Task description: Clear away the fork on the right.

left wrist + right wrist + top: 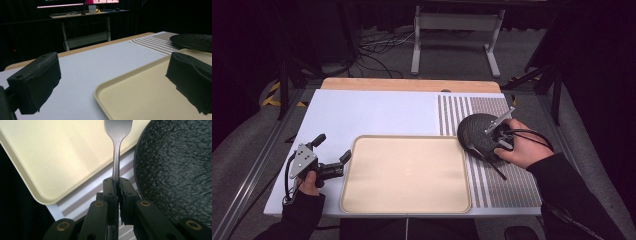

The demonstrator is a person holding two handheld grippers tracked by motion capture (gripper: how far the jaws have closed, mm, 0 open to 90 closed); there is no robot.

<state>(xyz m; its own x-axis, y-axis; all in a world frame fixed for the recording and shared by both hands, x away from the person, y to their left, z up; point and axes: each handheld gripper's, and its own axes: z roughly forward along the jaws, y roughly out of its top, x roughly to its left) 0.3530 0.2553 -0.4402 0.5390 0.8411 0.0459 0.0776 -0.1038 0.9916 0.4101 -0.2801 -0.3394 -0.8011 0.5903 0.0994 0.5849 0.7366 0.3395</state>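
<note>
The right gripper (117,185) pinches a thin grey metal utensil (117,145) beside the round black bumpy plate (175,170). The left gripper (112,82) gapes wide, holding nothing, at the flat cream tray (140,95).

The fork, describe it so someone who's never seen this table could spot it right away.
Start at the big cream tray mid-table, then move right to the striped mat with the black plate. The fork is clamped in the right gripper between tray and plate: the one slim, shiny metal thing there.

Bright table, black room around me.
My tray (406,172) is evenly lit from above; shadows are soft, my near jaws slightly blurred.
</note>
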